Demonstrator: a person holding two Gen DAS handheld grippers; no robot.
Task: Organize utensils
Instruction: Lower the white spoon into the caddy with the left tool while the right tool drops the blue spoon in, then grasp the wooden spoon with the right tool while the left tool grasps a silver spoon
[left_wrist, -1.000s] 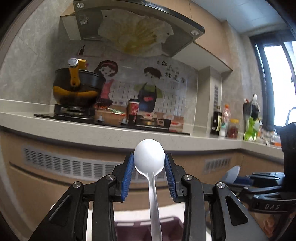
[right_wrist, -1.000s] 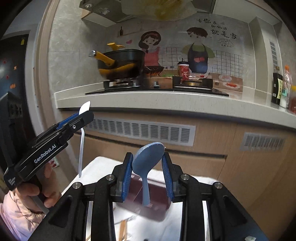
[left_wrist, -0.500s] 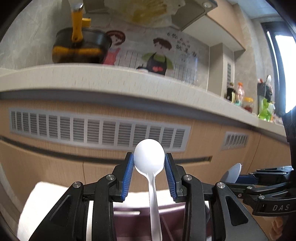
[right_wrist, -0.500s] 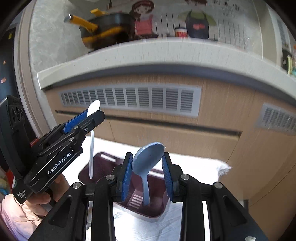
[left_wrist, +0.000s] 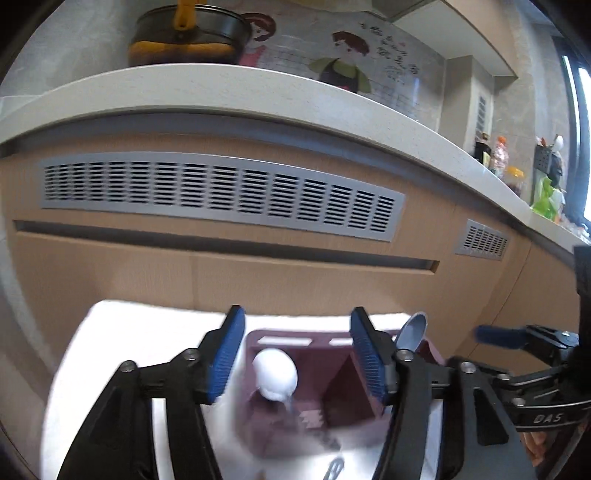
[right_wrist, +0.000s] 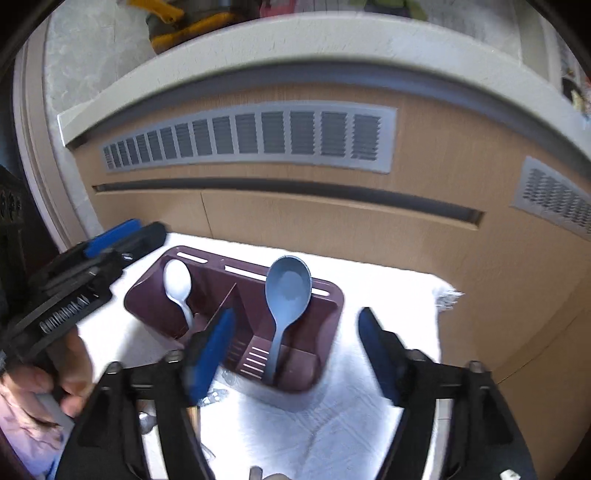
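Both grippers stand spread and empty. The white plastic spoon (right_wrist: 178, 284) stands in the left compartment of the maroon plastic utensil caddy (right_wrist: 236, 382), the blue plastic spoon (right_wrist: 286, 295) in the right, bowls up. Remaining utensils appear to lie on the white cloth-covered surface (right_wrist: 388, 291) below your right gripper (right_wrist: 295, 350), nearer than your left gripper (left_wrist: 295, 350).

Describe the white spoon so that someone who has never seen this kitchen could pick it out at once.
Below the long grey vent in the wooden cabinet front lies a white towel, and on it stands a dark maroon plastic utensil caddy. The small white plastic spoon stands bowl-up in its left compartment. The only other spoon there, the blue-grey plastic spoon in the right compartment, is larger.
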